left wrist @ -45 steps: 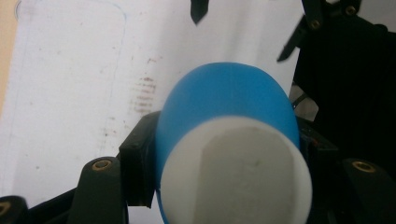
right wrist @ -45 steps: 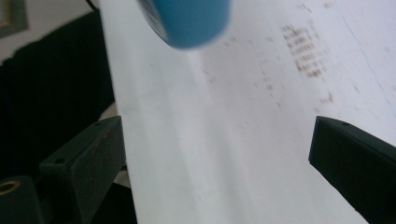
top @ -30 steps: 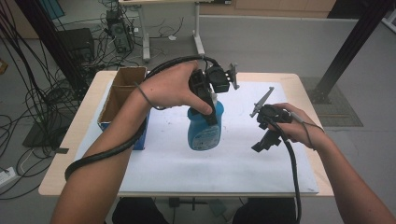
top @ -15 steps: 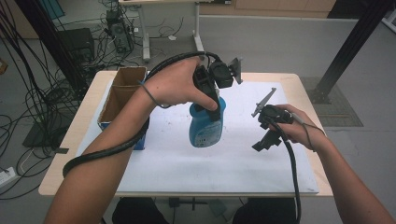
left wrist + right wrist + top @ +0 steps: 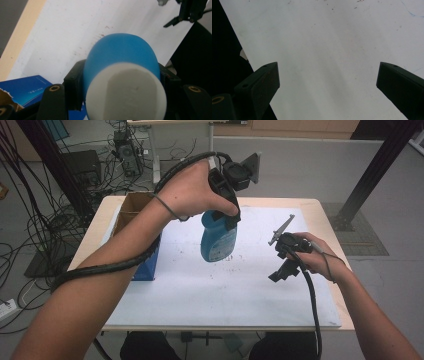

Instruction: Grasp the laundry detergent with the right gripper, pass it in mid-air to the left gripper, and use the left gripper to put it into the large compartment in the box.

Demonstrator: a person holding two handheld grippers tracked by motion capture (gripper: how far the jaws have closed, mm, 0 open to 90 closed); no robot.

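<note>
in the high view the person's left forearm runs from the bottom left corner up toward the middle, wrist bent over, the hand wrapped round the black left gripper point(image 5: 227, 212), which points downward over the far half of the table. the right forearm comes in from the bottom right corner, and that hand holds the black right gripper point(image 5: 280, 272) low over the sheet near the table's right edge, at about 4 o'clock from the left one and well apart from it.

the thing in hand is a blue plastic bottle with a white cap end and a pale label on its side point(image 5: 218, 239). it hangs upright from the left gripper, clear of the white paper sheet covering the wooden table point(image 5: 210, 305), its base above the sheet's middle.

in the left gripper view the blue bottle point(image 5: 120, 57) sits squarely between the two black jaws, which press on its sides at 9 and 3 o'clock, with its white end nearest the camera. the jaws are closed firmly on it.

in the right gripper view the right gripper point(image 5: 328, 75) has its jaws spread wide with nothing between them, bare white sheet beneath.

a brown cardboard box point(image 5: 131, 207) stands at the table's left edge, at about 9 o'clock from the bottle, with a dark blue carton point(image 5: 147, 262) just in front of it.
</note>
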